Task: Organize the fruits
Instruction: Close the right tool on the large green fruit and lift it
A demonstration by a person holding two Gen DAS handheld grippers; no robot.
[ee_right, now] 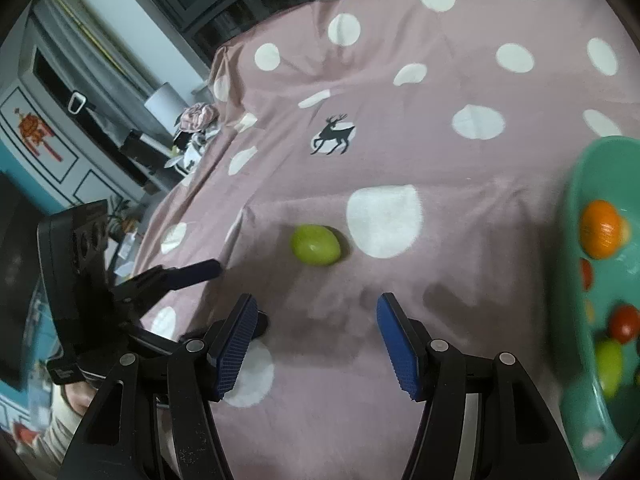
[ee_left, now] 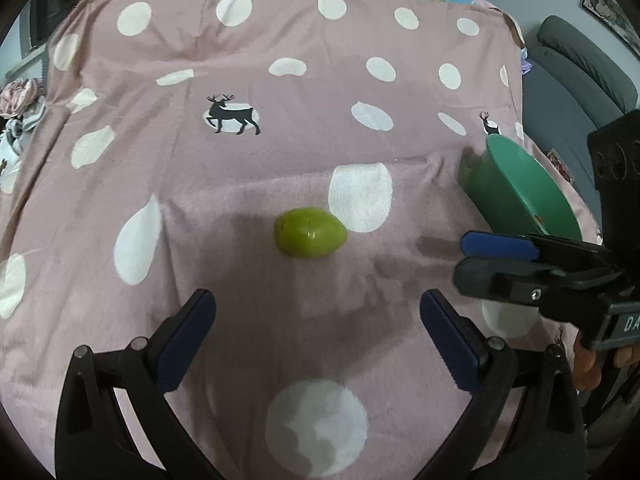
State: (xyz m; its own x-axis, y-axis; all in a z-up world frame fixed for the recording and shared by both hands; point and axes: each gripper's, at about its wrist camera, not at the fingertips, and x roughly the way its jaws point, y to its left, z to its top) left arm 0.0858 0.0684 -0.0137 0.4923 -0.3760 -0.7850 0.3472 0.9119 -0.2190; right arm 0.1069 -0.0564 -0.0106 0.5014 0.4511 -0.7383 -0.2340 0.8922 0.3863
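While both grippers' jaws gape empty, green bowl (ee_right: pixel 596 280) holds orange fruit (ee_right: pixel 600 234).

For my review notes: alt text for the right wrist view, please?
A green fruit lies alone on a pink polka-dot cloth, ahead of the open, empty right gripper. A teal bowl holding fruits sits at right; the left gripper at left.

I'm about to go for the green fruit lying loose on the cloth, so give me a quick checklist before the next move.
1. Green fruit free on the pink cloth, nothing touching it: ok.
2. Left gripper open, empty: ok.
3. Right gripper open, empty: ok.
4. Either gripper around the fruit yet: not ok, both short of it.
5. Green bowl has room beside the orange fruit: ok.
6. Bowl steady on the cloth: cannot tell.
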